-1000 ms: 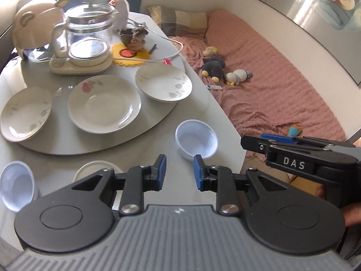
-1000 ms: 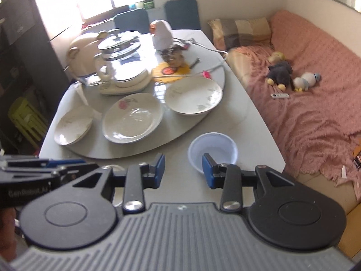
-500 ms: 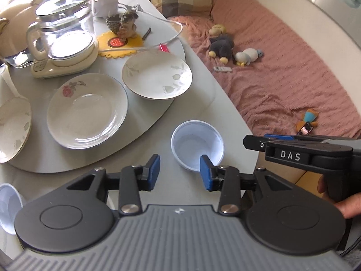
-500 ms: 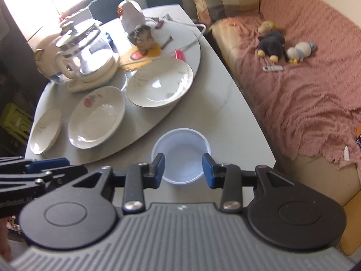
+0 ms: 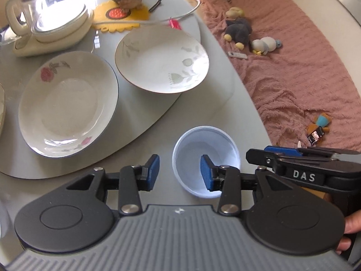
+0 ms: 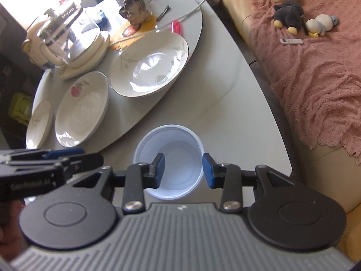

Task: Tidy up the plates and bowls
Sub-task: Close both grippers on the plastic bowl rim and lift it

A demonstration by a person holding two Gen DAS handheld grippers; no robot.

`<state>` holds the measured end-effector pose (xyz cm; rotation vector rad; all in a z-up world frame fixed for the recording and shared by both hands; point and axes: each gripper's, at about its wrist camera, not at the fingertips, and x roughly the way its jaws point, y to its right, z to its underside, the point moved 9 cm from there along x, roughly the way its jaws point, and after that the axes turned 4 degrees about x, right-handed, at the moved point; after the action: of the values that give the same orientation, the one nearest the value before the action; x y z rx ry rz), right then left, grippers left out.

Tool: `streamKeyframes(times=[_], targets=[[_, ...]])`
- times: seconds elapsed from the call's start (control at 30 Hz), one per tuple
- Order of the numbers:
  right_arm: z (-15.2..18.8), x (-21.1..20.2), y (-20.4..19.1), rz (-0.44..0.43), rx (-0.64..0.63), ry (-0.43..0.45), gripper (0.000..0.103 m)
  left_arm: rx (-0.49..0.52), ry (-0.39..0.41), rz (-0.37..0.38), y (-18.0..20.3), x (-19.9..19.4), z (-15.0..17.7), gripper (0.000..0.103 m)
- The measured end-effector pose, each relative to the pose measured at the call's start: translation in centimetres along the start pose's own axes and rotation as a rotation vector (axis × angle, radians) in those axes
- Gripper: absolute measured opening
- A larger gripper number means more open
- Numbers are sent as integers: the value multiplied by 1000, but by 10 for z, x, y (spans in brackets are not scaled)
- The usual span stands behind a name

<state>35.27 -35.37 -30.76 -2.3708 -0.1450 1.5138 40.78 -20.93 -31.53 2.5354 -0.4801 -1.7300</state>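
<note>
Both grippers had dropped toward the table point(image 5: 237, 103) since the earlier frames, so the white plastic bowl point(image 5: 205, 161), once well ahead of them, now sat right at their fingertips. That bowl stood upright on the bare table just off the near edge of the grey turntable point(image 5: 158, 103), on the side toward the pink-covered sofa point(image 5: 293, 79).

In the left wrist view, the left gripper point(image 5: 179, 172) had just been opening its jaws and they stood partly apart; its right finger overlapped the bowl's near-left rim while its left finger hung clear of the bowl. Nothing was pressed between the pads. Whether the right finger was inside the bowl or only above it could not be told.

In the right wrist view, the right gripper point(image 6: 183, 170) stood partly open with its jaws unchanged, its left finger over the bowl's interior and its right finger just outside the rim, so the bowl's wall toward the sofa lay in the gap. It gripped nothing.

By my reading, the right gripper was the better placed: the rim ran between its fingers, and a short descent and closure would pinch the wall.

On the turntable beyond the bowl lay the rose-patterned plate point(image 5: 67, 103) and the leaf-patterned plate point(image 5: 161, 58), with a third plate point(image 6: 38, 124) farther along the turntable's edge.
</note>
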Motion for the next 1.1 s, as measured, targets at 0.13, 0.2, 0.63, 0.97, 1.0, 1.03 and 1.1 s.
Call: streamKeyframes(times=[0.13, 0.2, 0.63, 0.97, 1.0, 1.03, 1.1], targets=[[-7, 18, 6, -20, -15, -42, 40, -29, -40, -5, -6, 27, -2, 46], [-9, 28, 9, -47, -14, -65, 39, -57, -53, -18, -11, 39, -1, 46], [-16, 70, 21, -94, 6, -149, 32, -139, -137, 43, -12, 97, 11, 41], [-14, 73, 30, -73, -3, -145, 23, -143, -150, 33, -7, 112, 15, 18], [-13, 73, 30, -73, -5, -145, 21, -145, -151, 24, -7, 114, 16, 17], [-12, 74, 30, -75, -9, -142, 20, -147, -155, 15, -8, 116, 17, 13], [-11, 76, 29, -74, -27, -136, 16, -151, -160, 6, -10, 118, 18, 9]])
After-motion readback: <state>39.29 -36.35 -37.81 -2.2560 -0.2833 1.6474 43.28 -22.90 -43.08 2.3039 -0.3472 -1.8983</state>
